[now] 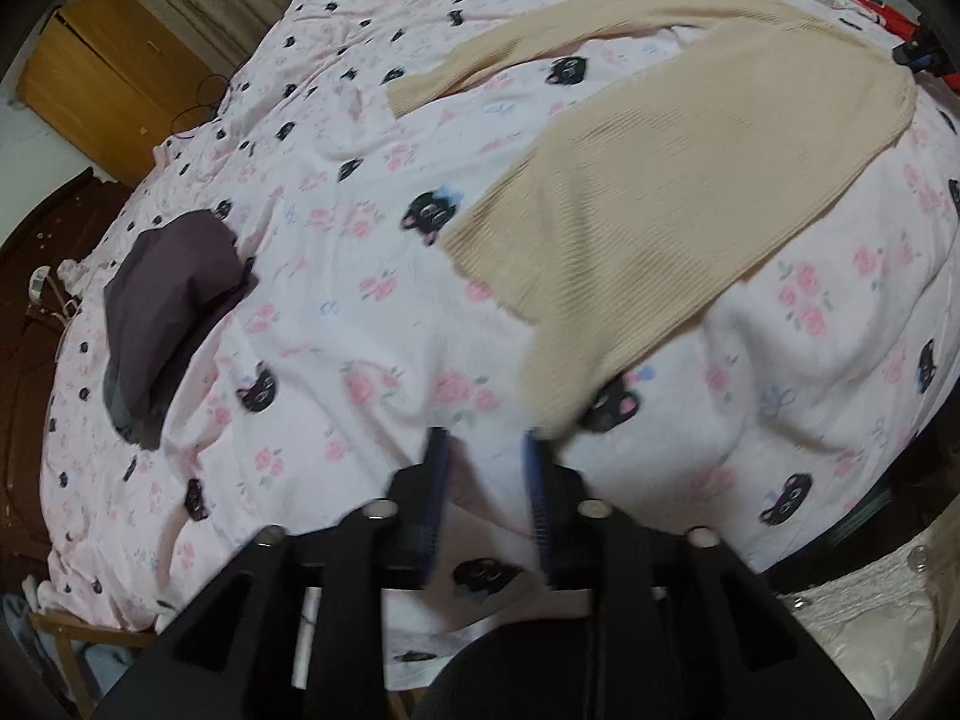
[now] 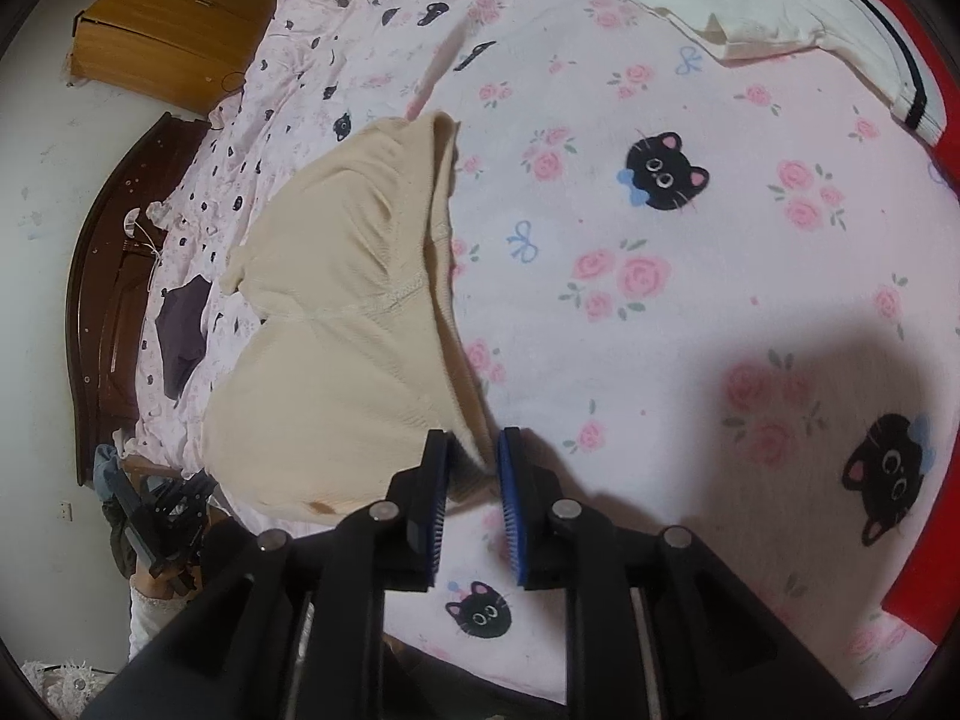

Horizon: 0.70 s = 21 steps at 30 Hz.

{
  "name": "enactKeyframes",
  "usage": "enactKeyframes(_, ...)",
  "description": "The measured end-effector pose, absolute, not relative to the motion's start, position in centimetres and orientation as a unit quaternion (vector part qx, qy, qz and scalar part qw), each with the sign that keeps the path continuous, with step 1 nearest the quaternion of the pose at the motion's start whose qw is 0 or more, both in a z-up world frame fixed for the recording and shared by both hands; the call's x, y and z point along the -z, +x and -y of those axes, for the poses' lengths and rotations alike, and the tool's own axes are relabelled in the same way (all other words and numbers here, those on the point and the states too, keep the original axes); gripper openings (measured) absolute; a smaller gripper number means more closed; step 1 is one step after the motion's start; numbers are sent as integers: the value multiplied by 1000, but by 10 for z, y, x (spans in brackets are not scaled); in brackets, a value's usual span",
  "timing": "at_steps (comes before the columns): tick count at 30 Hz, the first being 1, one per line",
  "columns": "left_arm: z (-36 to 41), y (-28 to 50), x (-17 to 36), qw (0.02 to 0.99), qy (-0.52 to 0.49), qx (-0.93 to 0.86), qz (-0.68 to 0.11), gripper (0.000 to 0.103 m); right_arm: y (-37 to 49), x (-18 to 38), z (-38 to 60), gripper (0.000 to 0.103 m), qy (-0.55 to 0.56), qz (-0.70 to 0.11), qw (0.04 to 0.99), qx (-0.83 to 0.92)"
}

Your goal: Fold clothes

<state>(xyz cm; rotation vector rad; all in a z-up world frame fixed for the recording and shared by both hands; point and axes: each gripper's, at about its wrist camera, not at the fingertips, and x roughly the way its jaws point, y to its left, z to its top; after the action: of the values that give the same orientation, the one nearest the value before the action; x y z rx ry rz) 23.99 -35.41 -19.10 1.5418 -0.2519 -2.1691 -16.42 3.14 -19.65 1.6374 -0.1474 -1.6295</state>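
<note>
One cream sweater [image 1: 678, 168] lies on the bed, on a pink sheet [image 1: 336, 324] with black cats and roses.

The left view shows the sweater spread flat with one long sleeve reaching out to the side. The left gripper [image 1: 486, 450] hangs over the sheet, just beside the sweater's near corner. Its two blue fingers [image 1: 440, 468] are parted, and only sheet shows between them.

The right view shows the sweater bunched and lifted, with a stitched seam across it. An edge of it hangs down between the right gripper's [image 2: 474, 456] two fingers [image 2: 510, 468]. They are a little apart, and I cannot tell if they pinch the cloth.

Both views show one dark purple cloth [image 1: 168, 306] and one wooden cabinet [image 1: 102, 78]. Only the right view shows the white and red cloth [image 2: 840, 12] up close, and one dark brown headboard [image 2: 102, 276].
</note>
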Motion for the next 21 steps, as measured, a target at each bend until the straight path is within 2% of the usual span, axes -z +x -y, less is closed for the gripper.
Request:
enactKeyframes(1,360,243,189,247,560,786,92,45,-165,196,-34,22,647,53,397,649)
enactKeyframes(5,388,253,171,292,541,787,57,46,-174,190,-48,22,641,51,376,668)
enactKeyframes(9,423,243,133,299,474,828,-19,49,-183,185,-54,24,633,55,365,680)
enactKeyframes(12,448,214,112,281,422,861,-54,56,-183,182,-50,24,627,51,369,684)
enactKeyframes(15,477,175,103,249,396,880,-86,57,-182,182,-44,24,625,49,375,683)
enactKeyframes(21,541,93,124,169,426,871,-179,57,-183,190,-41,24,628,52,374,681)
